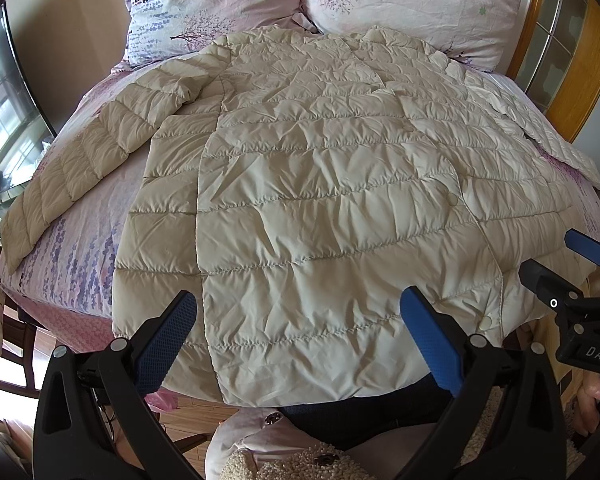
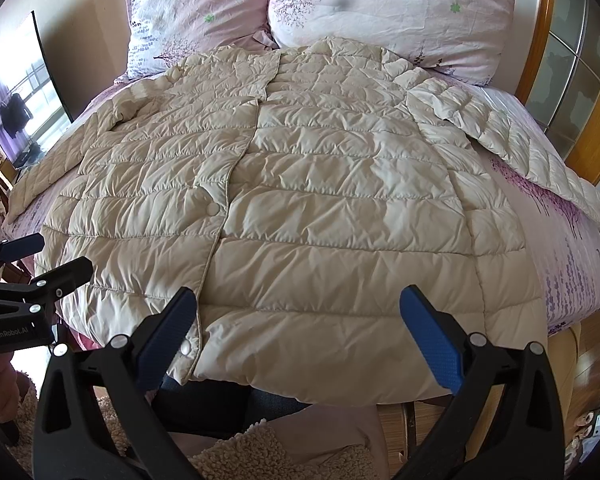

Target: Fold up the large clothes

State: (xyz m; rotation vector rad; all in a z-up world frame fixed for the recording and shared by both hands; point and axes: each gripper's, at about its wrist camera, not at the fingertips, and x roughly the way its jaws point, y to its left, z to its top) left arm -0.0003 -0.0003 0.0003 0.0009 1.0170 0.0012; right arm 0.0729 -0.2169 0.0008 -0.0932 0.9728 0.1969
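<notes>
The cream quilted down coat [image 1: 320,184] lies spread flat on the bed [image 1: 76,248], light, puffy and slippery, best pinched at a sleeve cuff, while the left gripper [image 1: 298,338] and right gripper [image 2: 298,336] hover spread apart, empty, above its hem.

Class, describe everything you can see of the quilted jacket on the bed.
The quilted jacket is cream, puffy and shiny, stitched in horizontal channels. It lies flat, front up and closed with round snaps, collar by the pillows, hem overhanging the bed's near edge. Both sleeves spread outward over the floral sheet. Neither gripper touches it.
</notes>
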